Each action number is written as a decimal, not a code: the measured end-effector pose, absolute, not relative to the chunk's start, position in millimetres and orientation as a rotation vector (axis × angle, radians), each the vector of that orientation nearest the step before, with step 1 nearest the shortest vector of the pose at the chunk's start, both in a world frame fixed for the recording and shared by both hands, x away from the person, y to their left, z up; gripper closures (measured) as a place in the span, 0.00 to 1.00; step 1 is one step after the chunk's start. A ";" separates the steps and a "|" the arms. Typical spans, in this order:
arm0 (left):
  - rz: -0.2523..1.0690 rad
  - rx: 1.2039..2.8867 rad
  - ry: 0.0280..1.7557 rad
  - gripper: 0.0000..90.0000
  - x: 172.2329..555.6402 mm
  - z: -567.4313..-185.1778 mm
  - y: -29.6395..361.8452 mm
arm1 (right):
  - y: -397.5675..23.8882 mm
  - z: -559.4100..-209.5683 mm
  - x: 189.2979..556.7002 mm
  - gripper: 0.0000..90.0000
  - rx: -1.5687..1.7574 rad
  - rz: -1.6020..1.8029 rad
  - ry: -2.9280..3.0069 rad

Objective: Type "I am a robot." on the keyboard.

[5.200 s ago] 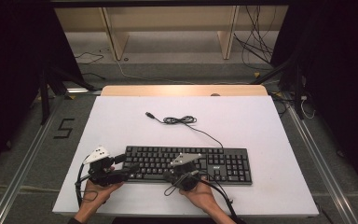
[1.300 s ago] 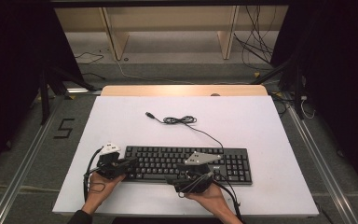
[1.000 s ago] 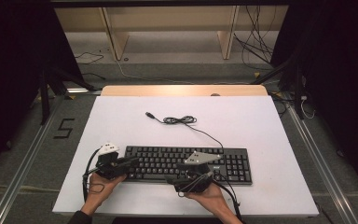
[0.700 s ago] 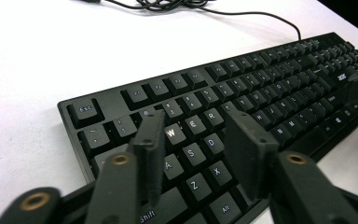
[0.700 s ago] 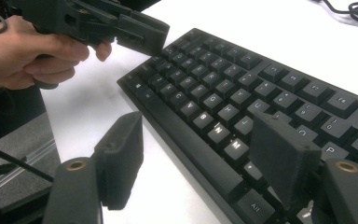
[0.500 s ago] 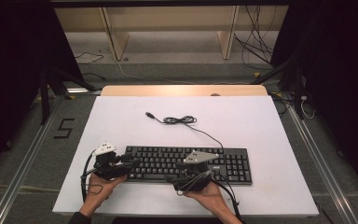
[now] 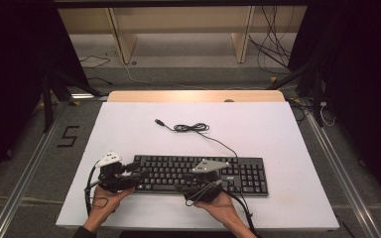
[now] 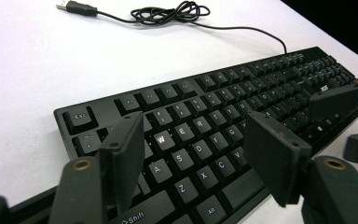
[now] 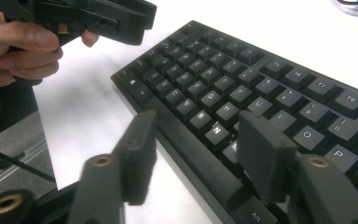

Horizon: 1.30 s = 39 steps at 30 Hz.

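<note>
A black keyboard (image 7: 198, 173) lies flat near the front of the white table (image 7: 278, 129). Its thin cable runs back to a coiled USB lead (image 7: 191, 128). My left gripper (image 7: 140, 177) hovers at the keyboard's left end. Its jaws have just been opening, and they stand apart over the W and S keys (image 8: 193, 128) with nothing pinched. My right gripper (image 7: 184, 188) sits at the front edge near the middle. Its jaws have just been closing, and they are still spread above the space bar and N key (image 9: 200, 123), touching nothing.
A hand holds the left gripper (image 9: 121, 18), seen at upper left in the right gripper view. The right gripper's jaw (image 8: 340, 98) shows at the right edge of the left gripper view. The USB plug (image 8: 77, 7) lies on the bare table behind the keyboard. A wooden strip (image 7: 193, 95) borders the far edge.
Both hands have stayed at the keyboard's front edge over the last second. Since five seconds ago the left gripper has shifted slightly right, closer to the keyboard's left end.
</note>
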<state>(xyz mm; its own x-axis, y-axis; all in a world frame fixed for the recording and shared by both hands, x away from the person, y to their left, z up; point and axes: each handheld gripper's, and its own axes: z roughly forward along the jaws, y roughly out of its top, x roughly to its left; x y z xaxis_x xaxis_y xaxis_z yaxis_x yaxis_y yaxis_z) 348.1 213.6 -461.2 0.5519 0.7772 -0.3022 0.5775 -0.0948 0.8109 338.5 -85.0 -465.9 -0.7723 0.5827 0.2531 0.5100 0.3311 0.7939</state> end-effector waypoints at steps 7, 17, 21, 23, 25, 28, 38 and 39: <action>0.252 1.766 1.113 0.38 344.9 -459.9 214.5 | -82.0 -469.3 340.4 0.76 1.026 1.415 2.513; 0.250 1.756 1.082 0.35 339.3 -457.4 214.4 | -78.1 -473.8 341.3 0.99 1.018 1.380 2.530; 0.251 1.750 1.073 0.34 337.4 -456.9 213.6 | -76.7 -475.4 341.4 1.00 1.015 1.370 2.538; 0.251 1.753 1.064 0.33 336.5 -456.7 212.9 | -75.8 -476.2 341.7 1.00 1.015 1.366 2.541; 0.252 1.756 1.058 0.32 335.9 -456.9 212.1 | -75.1 -477.2 342.1 1.00 1.015 1.361 2.544; 0.252 1.758 1.053 0.31 334.9 -456.6 211.4 | -74.2 -478.1 342.5 1.00 1.019 1.354 2.545; 0.251 1.758 1.046 0.30 329.7 -455.6 211.7 | -72.5 -480.1 343.3 1.00 1.020 1.342 2.550; 0.250 1.756 1.046 0.30 329.4 -455.7 211.9 | -72.4 -480.2 343.3 1.00 1.021 1.341 2.550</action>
<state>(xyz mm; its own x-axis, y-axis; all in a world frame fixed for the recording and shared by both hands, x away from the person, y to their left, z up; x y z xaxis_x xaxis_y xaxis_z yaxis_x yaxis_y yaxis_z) 329.4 211.9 -455.7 0.5993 0.7436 -0.2964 0.5291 -0.0902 0.8438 343.3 -72.4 -480.2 -0.7738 0.5934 0.2215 0.5189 0.3934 0.7589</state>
